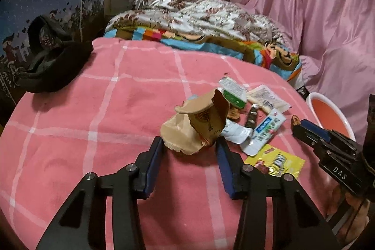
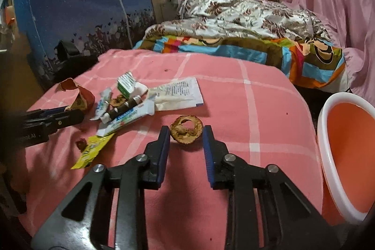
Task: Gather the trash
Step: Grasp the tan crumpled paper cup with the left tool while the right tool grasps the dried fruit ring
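Left wrist view: left claw (image 1: 189, 144) spread wide, its blue pads either side of a torn brown paper cup (image 1: 199, 123) that lies crumpled on the pink checked blanket (image 1: 93, 109). Pads near the cup's lower edges; whether they touch it cannot be told. Just beyond and right of the cup, a litter pile: green-and-white carton (image 1: 233, 93), white printed sachet (image 1: 267, 97), small dark tube (image 1: 252, 115), flattened toothpaste tube (image 1: 264, 130), and a yellow wrapper (image 1: 279, 162) nearest the camera. Right claw (image 1: 302, 125) enters from the right edge, with a brown dried peel (image 1: 294, 120) at its tip. Behind it, the white-rimmed orange bucket (image 1: 328, 114). A black cloth (image 1: 58, 65) lies at the blanket's far left; a floral quilt (image 1: 192, 13) is heaped further back on the bed.

Right wrist view: right claw (image 2: 186, 132) open moderately, straddling the dried peel ring (image 2: 186, 132), which rests on the blanket with a gap to each pad. Bucket at the right edge, beside the bed. Litter pile to the left; the left claw (image 2: 70, 113) there is at the torn cup (image 2: 78, 95), its opening not readable from this angle.
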`<move>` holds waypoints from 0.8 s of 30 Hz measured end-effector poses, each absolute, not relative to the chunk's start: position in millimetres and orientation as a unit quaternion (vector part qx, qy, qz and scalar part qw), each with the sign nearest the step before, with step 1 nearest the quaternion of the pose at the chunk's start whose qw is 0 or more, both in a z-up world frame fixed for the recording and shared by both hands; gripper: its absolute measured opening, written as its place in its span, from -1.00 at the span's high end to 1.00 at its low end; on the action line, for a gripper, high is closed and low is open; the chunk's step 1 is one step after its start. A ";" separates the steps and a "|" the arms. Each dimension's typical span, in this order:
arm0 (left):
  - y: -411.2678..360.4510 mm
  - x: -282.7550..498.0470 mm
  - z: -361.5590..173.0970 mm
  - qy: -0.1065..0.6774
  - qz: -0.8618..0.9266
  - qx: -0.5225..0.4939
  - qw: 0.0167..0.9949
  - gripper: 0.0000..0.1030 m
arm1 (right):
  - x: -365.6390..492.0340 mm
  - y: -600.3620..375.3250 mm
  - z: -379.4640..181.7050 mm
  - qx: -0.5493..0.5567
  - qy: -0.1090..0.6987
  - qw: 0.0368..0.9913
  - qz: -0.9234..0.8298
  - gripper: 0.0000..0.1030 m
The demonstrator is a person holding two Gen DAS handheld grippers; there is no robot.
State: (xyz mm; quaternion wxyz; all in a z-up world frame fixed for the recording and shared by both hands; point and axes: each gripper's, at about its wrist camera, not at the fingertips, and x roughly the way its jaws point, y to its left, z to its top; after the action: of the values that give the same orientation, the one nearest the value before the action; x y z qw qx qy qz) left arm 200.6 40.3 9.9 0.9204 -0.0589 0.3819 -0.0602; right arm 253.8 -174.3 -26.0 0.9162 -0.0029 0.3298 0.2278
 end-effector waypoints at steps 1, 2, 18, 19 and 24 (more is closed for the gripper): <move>38.9 196.7 12.8 0.374 -0.063 -0.057 0.924 0.22 | 250.4 -176.4 -22.8 -0.001 0.319 0.919 0.230 0.31; 36.7 192.1 16.0 0.363 -0.065 -0.053 0.928 0.22 | 247.5 -177.5 -20.5 0.000 0.311 0.922 0.231 0.31; -26.1 152.2 82.1 0.189 -0.129 -0.041 0.973 0.22 | 193.9 -230.7 39.5 0.045 0.112 0.971 0.205 0.31; -30.9 151.4 84.5 0.183 -0.134 -0.040 0.973 0.22 | 189.9 -235.7 42.9 0.045 0.098 0.974 0.200 0.31; -64.2 152.5 95.6 0.155 -0.170 -0.031 0.973 0.22 | 176.2 -258.0 53.6 0.036 0.062 0.983 0.171 0.31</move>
State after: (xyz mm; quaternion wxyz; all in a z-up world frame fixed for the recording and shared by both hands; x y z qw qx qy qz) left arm 152.5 -64.2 95.6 0.9728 -0.0313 0.1547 -0.1697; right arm 176.2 -258.0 53.6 0.9827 0.0356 0.0622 0.1708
